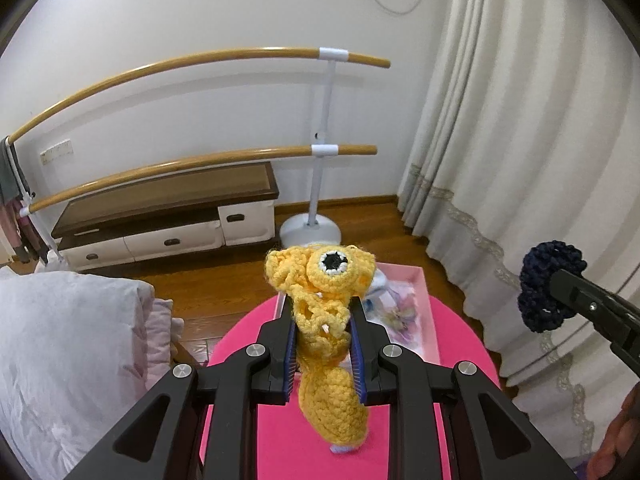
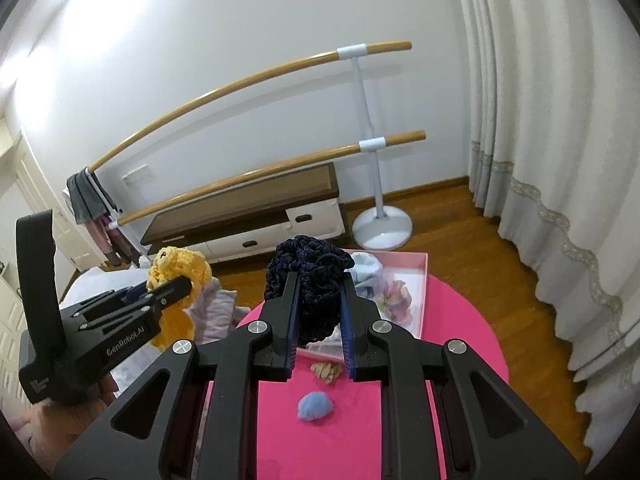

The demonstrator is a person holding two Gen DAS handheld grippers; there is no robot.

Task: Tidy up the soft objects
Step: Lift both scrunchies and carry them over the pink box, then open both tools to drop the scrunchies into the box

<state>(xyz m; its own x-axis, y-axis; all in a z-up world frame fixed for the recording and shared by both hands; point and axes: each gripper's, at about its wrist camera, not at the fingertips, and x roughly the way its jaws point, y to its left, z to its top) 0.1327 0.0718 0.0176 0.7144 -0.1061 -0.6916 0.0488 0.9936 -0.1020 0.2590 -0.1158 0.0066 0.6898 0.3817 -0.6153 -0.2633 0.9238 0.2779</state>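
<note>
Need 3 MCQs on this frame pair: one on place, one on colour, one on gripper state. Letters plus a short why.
1. Where is the pink box?
A. on the floor
B. at the far end of the pink table
C. on the cabinet

2. What colour is the crochet piece in the left gripper?
A. yellow
B. green
C. white

3. The right gripper is:
A. open and empty
B. out of view
C. shut on the navy scrunchie

Answers:
1 B, the box sits on the table's far edge.
2 A, yellow yarn fills the jaws.
3 C, both pads press the scrunchie.

I see even, soft daylight; glare washes the wall (image 2: 72, 40) upper left in my right view; fisheye edges bend and darken.
</note>
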